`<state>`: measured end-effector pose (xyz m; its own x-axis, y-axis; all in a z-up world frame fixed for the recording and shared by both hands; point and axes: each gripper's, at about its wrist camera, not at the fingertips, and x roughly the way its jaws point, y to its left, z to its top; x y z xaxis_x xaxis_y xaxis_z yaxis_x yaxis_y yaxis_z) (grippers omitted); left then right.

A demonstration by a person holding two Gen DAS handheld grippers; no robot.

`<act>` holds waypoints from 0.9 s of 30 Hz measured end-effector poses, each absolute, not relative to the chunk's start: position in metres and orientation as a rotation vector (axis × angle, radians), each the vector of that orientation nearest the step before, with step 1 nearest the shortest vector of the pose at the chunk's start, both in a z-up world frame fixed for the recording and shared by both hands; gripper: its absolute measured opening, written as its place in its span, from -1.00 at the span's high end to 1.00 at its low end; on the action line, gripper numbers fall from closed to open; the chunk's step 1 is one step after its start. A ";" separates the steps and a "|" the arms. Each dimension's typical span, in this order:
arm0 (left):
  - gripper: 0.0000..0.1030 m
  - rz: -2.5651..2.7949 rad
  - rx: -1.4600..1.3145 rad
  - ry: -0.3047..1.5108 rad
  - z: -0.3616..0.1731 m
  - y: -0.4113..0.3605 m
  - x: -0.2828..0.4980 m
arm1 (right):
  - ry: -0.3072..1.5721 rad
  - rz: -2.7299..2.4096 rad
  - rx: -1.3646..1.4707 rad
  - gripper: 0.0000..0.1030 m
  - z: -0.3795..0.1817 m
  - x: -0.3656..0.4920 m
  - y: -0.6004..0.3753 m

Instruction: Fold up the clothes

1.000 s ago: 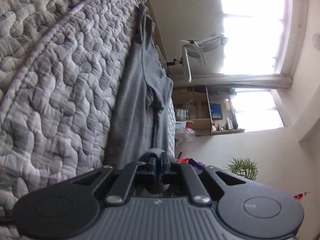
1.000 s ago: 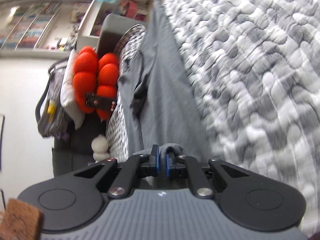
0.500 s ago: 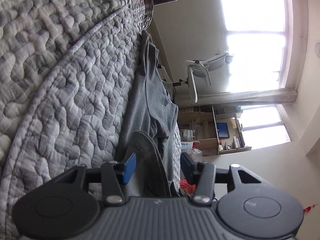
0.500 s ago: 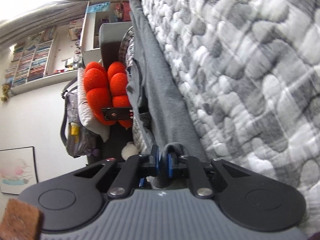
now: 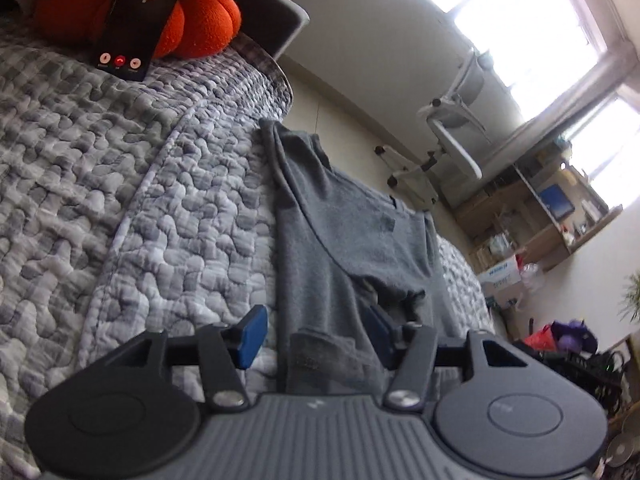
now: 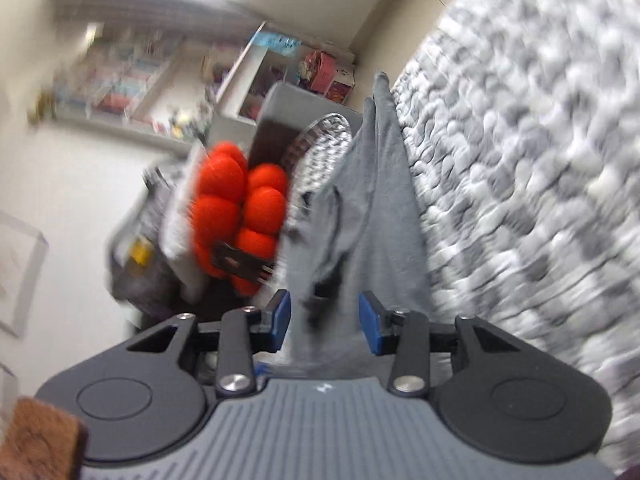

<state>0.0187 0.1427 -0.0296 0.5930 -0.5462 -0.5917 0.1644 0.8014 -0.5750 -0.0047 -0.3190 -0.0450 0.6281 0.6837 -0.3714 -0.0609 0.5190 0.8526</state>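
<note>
Tongs stood released on both sides as I watched from the remote station. My left tongs (image 5: pixel 316 334) had their blue pads (image 5: pixel 251 336) spread wide, with the near end of the grey T-shirt (image 5: pixel 344 236) lying loose between them and gripped by neither. The shirt lay stretched out along the edge of the bed, on the grey-and-white quilted bedspread (image 5: pixel 132 184), its far end reaching toward the bed's head and part of its cloth doubled over itself near the middle. An orange plush cushion (image 5: pixel 200 28) sat at the head of the bed, and a dark phone (image 5: pixel 140 24) with a lit screen leaned against it. Beyond the bed, a white office chair (image 5: pixel 452 128) stood by bright windows, with wooden shelves (image 5: pixel 532 216) close by.

My right tongs (image 6: pixel 324 322) were likewise spread apart, the shirt (image 6: pixel 380 208) running away between the blue pads (image 6: pixel 370 328) without being pinched. That view was blurred, yet the bedspread (image 6: pixel 532 160) filled its right side, and the orange cushion (image 6: pixel 240 208) with the phone (image 6: pixel 240 264) showed at left, ahead of wall shelves (image 6: pixel 132 92) crowded with small things.
</note>
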 end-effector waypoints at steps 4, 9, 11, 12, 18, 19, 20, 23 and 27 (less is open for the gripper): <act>-0.08 -0.487 -0.401 0.813 -0.026 0.148 0.011 | 0.754 0.490 0.716 0.26 -0.045 -0.012 -0.303; -0.05 -0.474 -0.386 0.807 -0.029 0.156 0.014 | 0.765 0.509 0.610 0.32 -0.050 -0.013 -0.288; -0.05 -0.466 -0.361 0.807 -0.031 0.153 0.015 | 0.769 0.517 0.565 0.33 -0.050 -0.013 -0.282; -0.04 -0.478 -0.344 0.801 -0.031 0.150 0.015 | 0.770 0.521 0.542 0.35 -0.050 -0.013 -0.280; 0.41 -0.562 -0.269 0.786 -0.032 0.129 0.013 | 0.751 0.511 0.411 0.43 -0.046 -0.014 -0.264; 0.41 -0.568 -0.258 0.790 -0.033 0.126 0.013 | 0.746 0.506 0.389 0.43 -0.045 -0.015 -0.262; 0.41 -0.560 -0.245 0.799 -0.034 0.123 0.014 | 0.742 0.500 0.366 0.43 -0.045 -0.015 -0.260; 0.41 -0.549 -0.233 0.813 -0.037 0.121 0.015 | 0.735 0.478 0.316 0.43 -0.044 -0.016 -0.254; 0.39 -0.572 -0.237 0.811 -0.036 0.117 0.015 | 0.731 0.465 0.260 0.43 -0.045 -0.015 -0.247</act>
